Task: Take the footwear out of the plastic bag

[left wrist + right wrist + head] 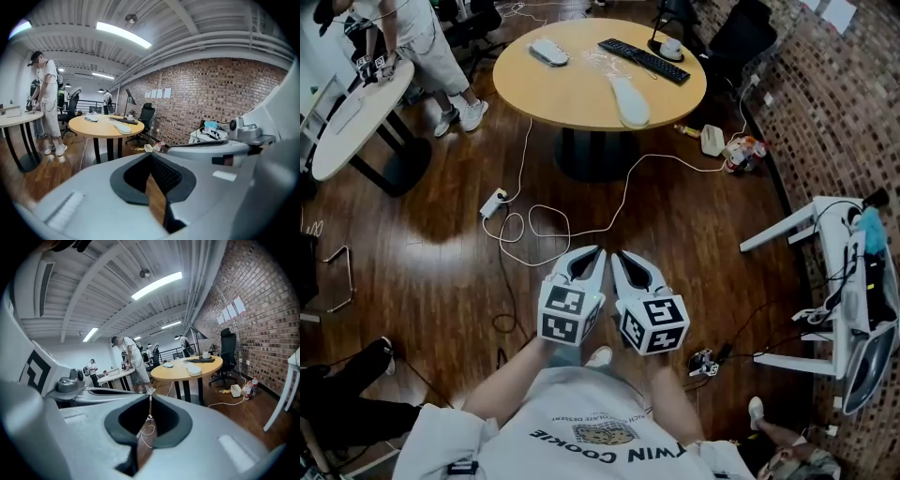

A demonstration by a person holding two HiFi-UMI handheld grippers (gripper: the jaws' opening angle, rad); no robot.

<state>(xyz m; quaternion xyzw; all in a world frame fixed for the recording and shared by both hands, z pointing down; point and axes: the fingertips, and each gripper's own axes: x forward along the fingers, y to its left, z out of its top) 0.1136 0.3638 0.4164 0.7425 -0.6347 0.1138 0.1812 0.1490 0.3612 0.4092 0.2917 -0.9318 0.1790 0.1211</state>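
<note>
A round wooden table (pixel 572 94) stands far ahead of me. One white slipper (pixel 629 101) lies on its near right side and another white slipper (pixel 549 52) at its far left. Between them rests a crumpled clear plastic bag (pixel 614 63). Both grippers are held side by side close to my body, over the wooden floor and well short of the table. My left gripper (pixel 597 250) (pixel 150 154) is shut with nothing in it. My right gripper (pixel 617 254) (pixel 150 393) is shut and empty too. The right gripper view shows the table (pixel 190 369) and a slipper (pixel 193 370) in the distance.
A black keyboard (pixel 642 59) lies on the round table. A power strip (pixel 493 202) with looping white cable lies on the floor between me and the table. A person (pixel 422 37) stands at a white oval table (pixel 352 117) on the left. A white rack (pixel 834 281) stands right.
</note>
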